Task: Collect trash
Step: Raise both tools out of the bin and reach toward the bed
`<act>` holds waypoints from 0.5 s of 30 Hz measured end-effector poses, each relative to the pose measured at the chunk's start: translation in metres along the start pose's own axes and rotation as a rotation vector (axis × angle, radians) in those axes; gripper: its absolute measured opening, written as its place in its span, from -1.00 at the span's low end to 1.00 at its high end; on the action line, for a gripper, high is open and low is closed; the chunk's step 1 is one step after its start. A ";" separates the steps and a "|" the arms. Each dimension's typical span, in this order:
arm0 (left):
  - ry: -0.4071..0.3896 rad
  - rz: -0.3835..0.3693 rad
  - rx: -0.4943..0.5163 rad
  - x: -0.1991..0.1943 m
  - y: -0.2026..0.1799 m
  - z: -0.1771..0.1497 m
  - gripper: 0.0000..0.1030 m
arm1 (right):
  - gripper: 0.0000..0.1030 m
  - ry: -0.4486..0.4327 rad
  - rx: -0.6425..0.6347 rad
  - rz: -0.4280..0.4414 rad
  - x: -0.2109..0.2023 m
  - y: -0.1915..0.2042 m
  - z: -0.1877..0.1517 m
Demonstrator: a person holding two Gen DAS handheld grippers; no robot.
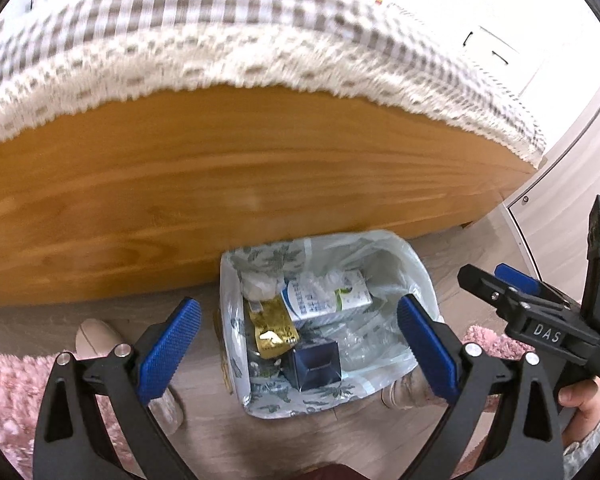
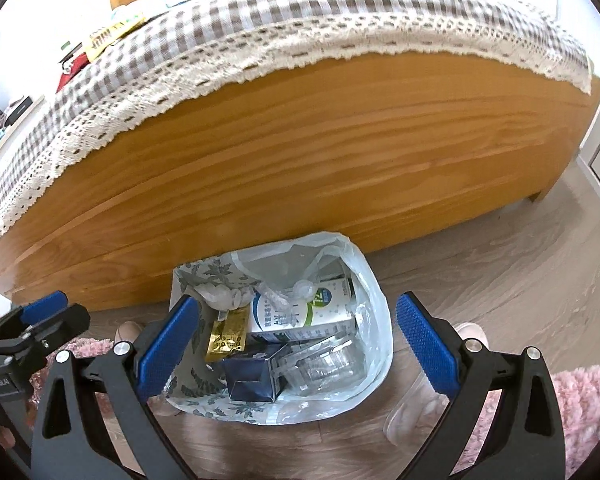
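A trash bin [image 1: 414, 268] [image 2: 374, 304] lined with a clear plastic bag stands on the floor against the wooden bed side. Inside lie a white milk carton [image 1: 328, 300] [image 2: 300, 312], a gold wrapper [image 1: 272, 330] [image 2: 226, 334], a dark blue box [image 1: 316, 364] [image 2: 252, 376], crumpled tissue [image 1: 260, 284] and clear plastic packaging [image 2: 328, 360]. My left gripper [image 1: 300, 344] hangs open just above the bin, holding nothing. Over the same bin, my right gripper [image 2: 300, 340] is open and empty too. Each one shows in the other's view: the right gripper [image 1: 488, 276], the left gripper [image 2: 56, 312].
The bed [image 2: 300, 140] has a checked cover with a lace edge. On it at the far left lie a yellow packet [image 2: 108, 36] and a red item [image 2: 72, 68]. A pink rug [image 1: 8, 392] [image 2: 580, 400] and the person's slippered feet [image 1: 96, 336] [image 2: 472, 330] flank the bin.
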State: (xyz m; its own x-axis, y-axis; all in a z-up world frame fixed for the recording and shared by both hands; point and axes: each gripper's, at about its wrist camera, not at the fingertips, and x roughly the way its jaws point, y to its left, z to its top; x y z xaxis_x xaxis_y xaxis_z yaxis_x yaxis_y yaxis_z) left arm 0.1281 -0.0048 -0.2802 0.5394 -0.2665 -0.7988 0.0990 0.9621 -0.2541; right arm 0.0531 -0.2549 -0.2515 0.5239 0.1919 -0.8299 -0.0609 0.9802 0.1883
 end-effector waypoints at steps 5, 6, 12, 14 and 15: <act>-0.050 0.000 0.031 -0.017 -0.005 0.004 0.86 | 0.84 -0.036 -0.035 0.009 -0.013 0.005 0.002; -0.055 -0.007 0.035 -0.020 -0.005 0.005 0.86 | 0.84 -0.044 -0.044 0.009 -0.016 0.006 0.002; -0.110 -0.017 0.034 -0.042 -0.001 0.010 0.86 | 0.84 -0.104 -0.100 0.003 -0.038 0.010 0.006; -0.136 -0.017 0.036 -0.052 0.000 0.014 0.86 | 0.84 -0.130 -0.125 -0.003 -0.046 0.011 0.009; -0.147 -0.019 0.033 -0.057 0.001 0.015 0.86 | 0.84 -0.145 -0.135 -0.006 -0.050 0.012 0.010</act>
State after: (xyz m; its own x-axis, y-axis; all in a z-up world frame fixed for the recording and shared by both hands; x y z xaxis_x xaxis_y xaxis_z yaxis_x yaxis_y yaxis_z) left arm 0.1103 0.0117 -0.2264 0.6534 -0.2754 -0.7051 0.1363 0.9591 -0.2482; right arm 0.0346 -0.2532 -0.2025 0.6411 0.1867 -0.7444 -0.1654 0.9808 0.1035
